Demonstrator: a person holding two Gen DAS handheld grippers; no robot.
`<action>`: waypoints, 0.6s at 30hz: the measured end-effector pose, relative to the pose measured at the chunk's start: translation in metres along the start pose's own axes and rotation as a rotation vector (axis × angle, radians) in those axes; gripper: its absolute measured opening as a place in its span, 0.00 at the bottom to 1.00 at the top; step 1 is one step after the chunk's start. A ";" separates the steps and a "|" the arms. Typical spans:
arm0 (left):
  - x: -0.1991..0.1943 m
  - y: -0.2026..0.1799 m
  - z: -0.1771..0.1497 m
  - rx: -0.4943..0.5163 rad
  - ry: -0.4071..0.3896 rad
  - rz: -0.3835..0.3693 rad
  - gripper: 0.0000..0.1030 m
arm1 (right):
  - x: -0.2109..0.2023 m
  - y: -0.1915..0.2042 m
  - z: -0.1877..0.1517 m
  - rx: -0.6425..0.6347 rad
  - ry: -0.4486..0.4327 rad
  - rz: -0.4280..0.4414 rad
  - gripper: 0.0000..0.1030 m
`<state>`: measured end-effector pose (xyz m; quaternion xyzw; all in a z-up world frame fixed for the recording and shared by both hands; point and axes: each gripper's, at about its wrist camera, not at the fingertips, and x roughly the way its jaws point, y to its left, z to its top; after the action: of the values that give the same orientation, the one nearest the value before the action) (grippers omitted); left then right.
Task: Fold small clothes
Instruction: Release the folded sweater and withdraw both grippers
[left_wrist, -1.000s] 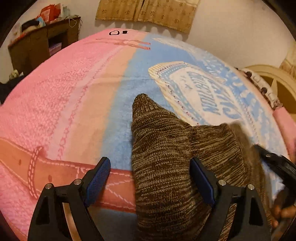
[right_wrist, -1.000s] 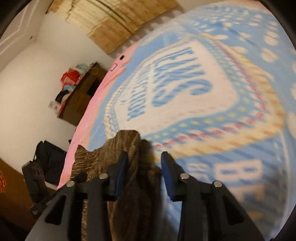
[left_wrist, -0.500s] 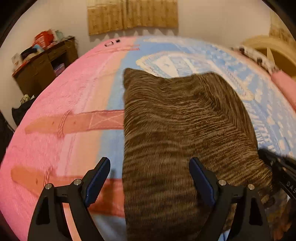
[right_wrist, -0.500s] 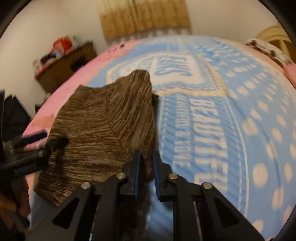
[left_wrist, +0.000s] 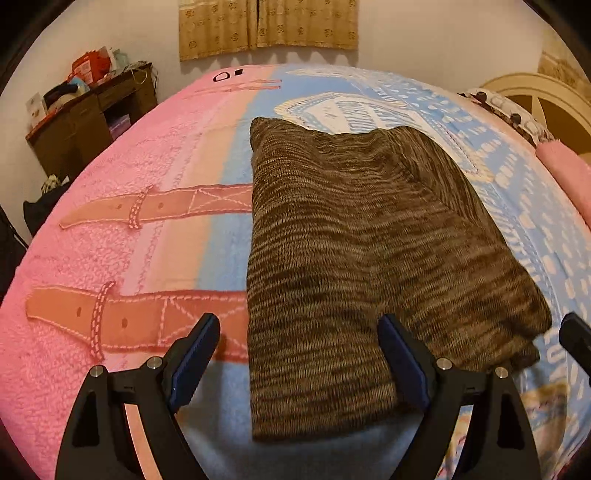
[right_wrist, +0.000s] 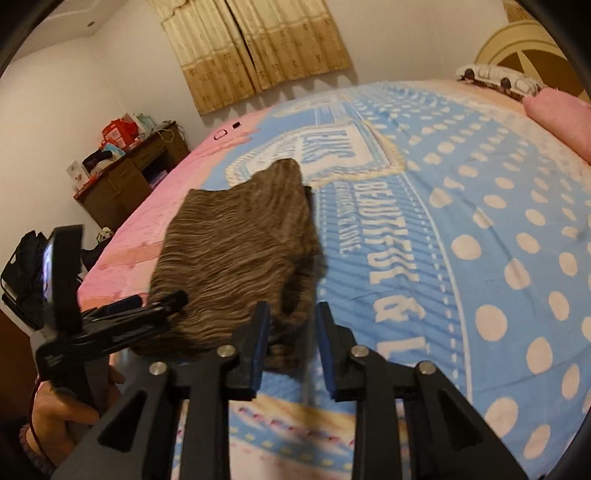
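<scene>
A brown knit garment (left_wrist: 362, 258) lies folded flat on the bed blanket (left_wrist: 147, 184); it also shows in the right wrist view (right_wrist: 236, 258). My left gripper (left_wrist: 299, 354) is open wide over the garment's near left edge, its right finger resting over the cloth. My right gripper (right_wrist: 291, 332) is open at the garment's near right corner, with nothing between its fingers. The left gripper also shows at the left of the right wrist view (right_wrist: 155, 306).
The bed is covered by a pink and blue printed blanket (right_wrist: 480, 221). A brown desk (left_wrist: 88, 122) with clutter stands at the far left by the wall. A pink pillow (right_wrist: 557, 118) and the headboard (left_wrist: 546, 99) are at the right. Curtains (right_wrist: 251, 48) hang behind.
The garment was lifted and bunched, then laid down flat and folded. My right gripper was shut on its corner half a second ago and has opened and let it go.
</scene>
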<state>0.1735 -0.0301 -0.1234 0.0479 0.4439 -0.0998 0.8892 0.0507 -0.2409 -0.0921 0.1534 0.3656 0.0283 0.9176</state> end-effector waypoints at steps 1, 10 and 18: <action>-0.002 0.000 -0.002 0.004 -0.003 0.007 0.85 | 0.002 0.003 0.001 -0.003 -0.003 -0.002 0.29; -0.017 -0.002 -0.007 0.057 -0.050 0.097 0.85 | -0.001 0.018 -0.004 -0.021 -0.012 -0.004 0.43; -0.017 -0.003 -0.002 0.049 -0.103 0.113 0.85 | 0.001 0.020 0.001 -0.055 -0.062 -0.063 0.65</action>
<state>0.1612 -0.0306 -0.1108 0.0896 0.3917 -0.0627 0.9136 0.0532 -0.2217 -0.0856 0.1172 0.3406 0.0047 0.9328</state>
